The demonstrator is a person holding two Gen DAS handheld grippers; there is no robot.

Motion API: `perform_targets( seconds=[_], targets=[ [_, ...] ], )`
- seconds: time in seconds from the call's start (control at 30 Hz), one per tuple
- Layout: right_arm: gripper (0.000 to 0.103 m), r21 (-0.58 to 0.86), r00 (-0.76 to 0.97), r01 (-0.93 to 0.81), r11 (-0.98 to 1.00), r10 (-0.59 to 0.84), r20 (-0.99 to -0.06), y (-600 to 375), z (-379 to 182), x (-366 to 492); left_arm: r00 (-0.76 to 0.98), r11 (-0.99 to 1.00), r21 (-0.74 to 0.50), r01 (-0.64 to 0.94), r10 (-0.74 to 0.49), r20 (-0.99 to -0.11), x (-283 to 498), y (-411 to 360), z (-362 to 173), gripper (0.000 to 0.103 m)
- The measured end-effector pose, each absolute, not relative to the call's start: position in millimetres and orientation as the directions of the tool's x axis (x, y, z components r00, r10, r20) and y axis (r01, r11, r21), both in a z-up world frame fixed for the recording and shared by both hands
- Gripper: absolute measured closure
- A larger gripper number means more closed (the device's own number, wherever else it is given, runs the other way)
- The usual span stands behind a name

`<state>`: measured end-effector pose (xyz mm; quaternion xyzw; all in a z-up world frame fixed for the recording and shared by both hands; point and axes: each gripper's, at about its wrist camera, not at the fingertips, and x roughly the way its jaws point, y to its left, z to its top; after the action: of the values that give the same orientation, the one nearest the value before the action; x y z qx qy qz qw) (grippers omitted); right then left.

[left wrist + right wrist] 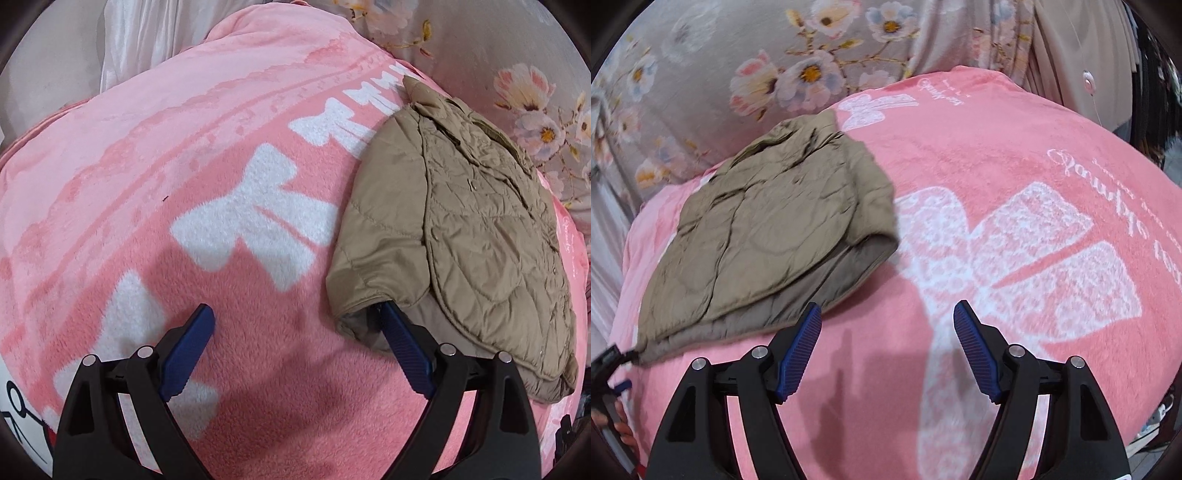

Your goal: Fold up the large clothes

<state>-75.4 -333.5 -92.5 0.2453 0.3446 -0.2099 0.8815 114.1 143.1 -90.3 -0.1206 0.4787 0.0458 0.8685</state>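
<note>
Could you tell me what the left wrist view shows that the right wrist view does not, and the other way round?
Only the left wrist view shows the left gripper, open, one finger at the jacket's near edge, the solid white bows and the jacket's snaps. Only the right wrist view shows the right gripper, open over the blanket beside the jacket, a lace-pattern bow and cursive lettering. Both show the folded tan jacket on the pink blanket, with floral fabric behind.
</note>
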Motion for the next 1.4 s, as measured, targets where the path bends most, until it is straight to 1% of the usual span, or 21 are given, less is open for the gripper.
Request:
perform_targets(
  seconds=[0.1, 0.23, 0.33, 0.4, 0.43, 0.47, 0.5, 0.53, 0.57, 0.67, 0.77, 0.87, 1.07, 1.2, 1.3, 1.4],
  targets=[
    [0.031, 0.345, 0.676, 0.56, 0.753, -0.174, -0.717, -359.6, -98.3, -64.6, 0.548, 0.958, -0.193, -0.213, -0.047, -0.835, 122.1, 147.5, -88.7, 0.014],
    [0.03, 0.405, 0.673, 0.594, 0.695, -0.154, -0.723, -390.3, -105.3, -42.5, 0.557, 0.937, -0.279, -0.212, -0.119, -0.822, 136.6, 146.4, -85.5, 0.014],
    [0.03, 0.478, 0.68, 0.583, 0.657, -0.073, -0.729, -403.1, -117.2, -18.6, 0.538, 0.926, -0.327, -0.186, -0.183, -0.823, 148.8, 133.8, -89.9, 0.014],
    [0.031, 0.505, 0.683, 0.571, 0.647, -0.033, -0.729, -401.8, -124.4, -7.9, 0.539, 0.928, -0.328, -0.176, -0.188, -0.821, 152.5, 125.8, -92.4, 0.015],
    [0.037, 0.493, 0.682, 0.572, 0.655, -0.048, -0.729, -398.4, -124.0, -6.0, 0.541, 0.933, -0.317, -0.169, -0.182, -0.821, 153.7, 122.0, -93.0, 0.019],
    [0.071, 0.489, 0.689, 0.556, 0.672, -0.044, -0.724, -394.4, -122.5, -3.8, 0.542, 0.936, -0.316, -0.155, -0.187, -0.819, 154.8, 118.6, -93.3, 0.035],
    [0.091, 0.516, 0.699, 0.509, 0.689, 0.018, -0.715, -389.0, -122.8, 1.8, 0.537, 0.939, -0.321, -0.123, -0.209, -0.817, 156.5, 114.1, -93.1, 0.047],
    [0.096, 0.518, 0.701, 0.506, 0.69, 0.022, -0.713, -385.6, -121.0, 0.9, 0.531, 0.935, -0.34, -0.1, -0.239, -0.813, 157.4, 111.8, -92.2, 0.075],
    [0.099, 0.502, 0.703, 0.512, 0.697, -0.003, -0.712, -382.0, -116.4, -1.4, 0.524, 0.933, -0.345, -0.099, -0.246, -0.816, 156.3, 109.5, -89.7, 0.085],
    [0.101, 0.486, 0.733, 0.487, 0.726, -0.038, -0.679, -373.0, -94.7, -15.1, 0.545, 0.925, -0.372, -0.078, -0.273, -0.793, 147.3, 111.7, -76.6, 0.096],
    [0.102, 0.49, 0.776, 0.448, 0.748, -0.053, -0.628, -364.4, -68.4, -44.2, 0.587, 0.916, -0.4, -0.014, -0.316, -0.745, 126.1, 120.5, -50.6, 0.1],
    [0.102, 0.472, 0.818, 0.392, 0.79, -0.064, -0.572, -349.5, -39.8, -86.0, 0.608, 0.905, -0.425, 0.028, -0.353, -0.711, 105.1, 131.0, -29.4, 0.101],
    [0.102, 0.418, 0.886, 0.296, 0.859, -0.083, -0.456, -316.1, 19.6, -176.5, 0.685, 0.876, -0.456, 0.16, -0.431, -0.588, 15.2, 170.6, 39.4, 0.101],
    [0.102, 0.398, 0.939, 0.228, 0.888, -0.094, -0.33, -299.1, 74.3, -231.9, 0.729, 0.859, -0.454, 0.236, -0.465, -0.502, -34.0, 189.3, 88.0, 0.101],
    [0.102, 0.417, 0.968, 0.192, 0.888, -0.101, -0.23, -296.5, 107.4, -242.0, 0.769, 0.858, -0.434, 0.275, -0.467, -0.435, -49.6, 190.9, 122.9, 0.101],
    [0.102, 0.417, 0.977, 0.183, 0.89, -0.116, -0.181, -303.3, 131.0, -221.8, 0.797, 0.865, -0.409, 0.289, -0.455, -0.398, -37.9, 185.1, 147.6, 0.101]
  ],
)
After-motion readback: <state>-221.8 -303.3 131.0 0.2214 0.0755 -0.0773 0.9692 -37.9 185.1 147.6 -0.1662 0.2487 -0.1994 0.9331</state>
